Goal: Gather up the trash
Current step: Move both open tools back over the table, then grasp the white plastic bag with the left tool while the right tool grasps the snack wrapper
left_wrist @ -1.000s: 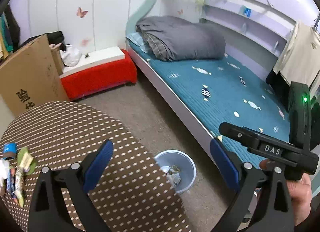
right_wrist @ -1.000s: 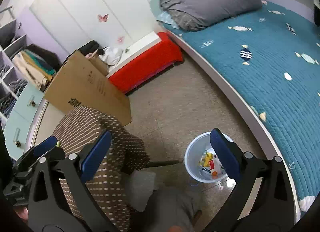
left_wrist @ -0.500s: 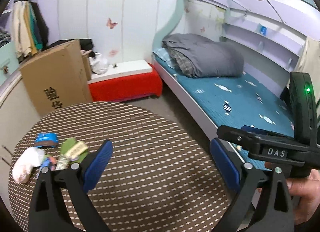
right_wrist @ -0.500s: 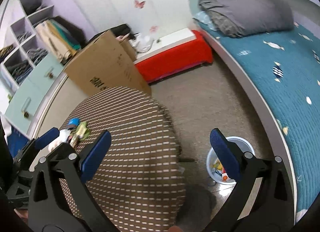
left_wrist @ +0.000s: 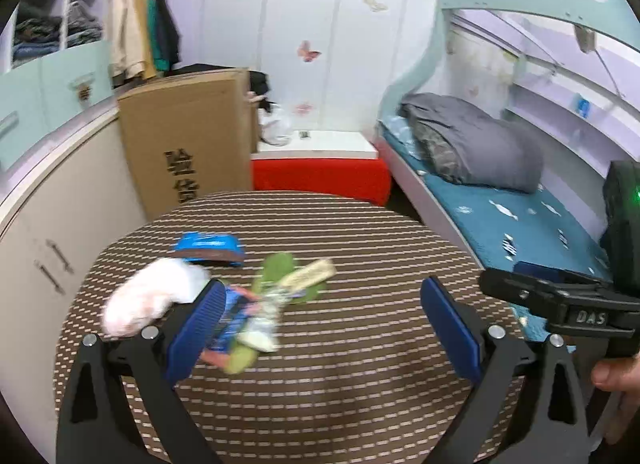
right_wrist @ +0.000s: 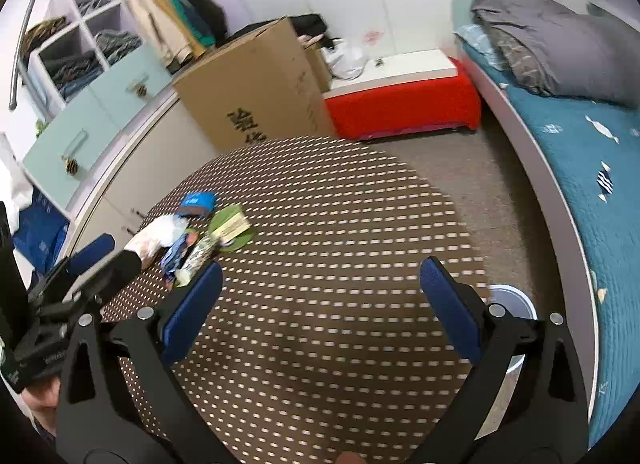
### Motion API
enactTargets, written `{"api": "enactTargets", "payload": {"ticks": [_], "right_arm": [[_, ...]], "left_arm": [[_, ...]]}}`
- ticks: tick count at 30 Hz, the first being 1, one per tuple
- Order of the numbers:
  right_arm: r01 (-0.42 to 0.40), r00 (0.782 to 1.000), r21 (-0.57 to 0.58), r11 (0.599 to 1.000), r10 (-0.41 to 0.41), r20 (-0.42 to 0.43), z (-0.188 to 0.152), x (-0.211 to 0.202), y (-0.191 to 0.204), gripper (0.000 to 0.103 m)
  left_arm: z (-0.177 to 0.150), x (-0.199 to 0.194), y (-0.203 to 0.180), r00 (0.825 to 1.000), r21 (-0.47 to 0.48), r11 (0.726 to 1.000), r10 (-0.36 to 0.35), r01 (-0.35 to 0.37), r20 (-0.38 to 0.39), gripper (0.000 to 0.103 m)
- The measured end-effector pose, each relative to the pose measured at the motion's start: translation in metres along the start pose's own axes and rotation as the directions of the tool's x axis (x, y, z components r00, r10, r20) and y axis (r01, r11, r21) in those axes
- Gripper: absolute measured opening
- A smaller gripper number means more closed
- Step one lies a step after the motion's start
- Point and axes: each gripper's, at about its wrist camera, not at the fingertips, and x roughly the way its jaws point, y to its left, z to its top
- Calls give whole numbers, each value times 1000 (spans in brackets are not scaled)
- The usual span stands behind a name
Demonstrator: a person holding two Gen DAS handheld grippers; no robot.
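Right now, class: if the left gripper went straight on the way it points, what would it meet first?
Most likely the round table: the left gripper, open, tilts down at its bare striped top, with the wrappers just left of that line. Depth is unclear.

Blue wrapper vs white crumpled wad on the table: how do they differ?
The blue wrapper is flat, glossy and printed; the white crumpled wad is puffy and plain. The wrapper lies farther from the left gripper; the wad lies nearer its left finger. Both rest on the striped table, ungrasped.
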Motion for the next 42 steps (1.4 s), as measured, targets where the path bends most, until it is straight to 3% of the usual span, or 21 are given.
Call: {"api": "enactTargets", "payload": {"ticks": [7, 13, 17, 21, 23, 24, 25, 26, 27, 33, 38, 40, 42], "right_arm": [[-17, 999, -56, 998, 14, -53, -4, 27, 42, 97], [-20, 996, -85, 996, 12, -88, -4, 49, 66, 97], [-17, 994, -100, 995, 6, -111, -5, 69, 82, 97], [-17, 991, -128, 992, 0, -131, -7, 90, 95, 97], [-22, 989, -124, 992, 4, -145, -7, 102, 100, 96], [-25, 988, -114, 993, 7, -154, -6, 110, 103, 96], [-27, 987, -108, 994, 9, -159, -6, 114, 105, 89], [-28, 986, -100, 995, 11, -165, -6, 120, 107, 76], [-30, 984, -87, 996, 14, -177, -6, 127, 110, 71], [-57, 979, -72, 996, 42, -202, -9, 150, 125, 50], [-49, 980, -131, 990, 22, -197, -14, 157, 139, 26], [-60, 979, -144, 988, 30, -203, -18, 155, 141, 22], [-65, 979, -149, 987, 34, -201, -23, 150, 140, 21]], "left_arm": [[-7, 4, 77, 995, -57, 993, 101, -101, -11, 96], [-12, 22, 128, 981, -26, 982, 187, -188, -44, 96], [-14, 41, 151, 976, 9, 979, 206, -206, -74, 96], [-15, 61, 160, 979, 34, 984, 176, -173, -102, 95], [-16, 72, 163, 981, 36, 988, 154, -151, -119, 89], [-17, 76, 164, 981, 31, 990, 140, -137, -133, 72], [-19, 81, 166, 981, 20, 993, 115, -113, -158, 60], [-21, 83, 167, 981, 10, 995, 102, -102, -165, 55], [-22, 84, 167, 981, 0, 995, 95, -96, -167, 51], [-30, 77, 160, 984, -17, 996, 89, -92, -152, 43], [-31, 77, 154, 983, -13, 994, 105, -108, -148, 44], [-31, 79, 154, 982, -13, 993, 116, -119, -149, 60], [-32, 84, 153, 982, -21, 995, 94, -99, -162, 59]]}}
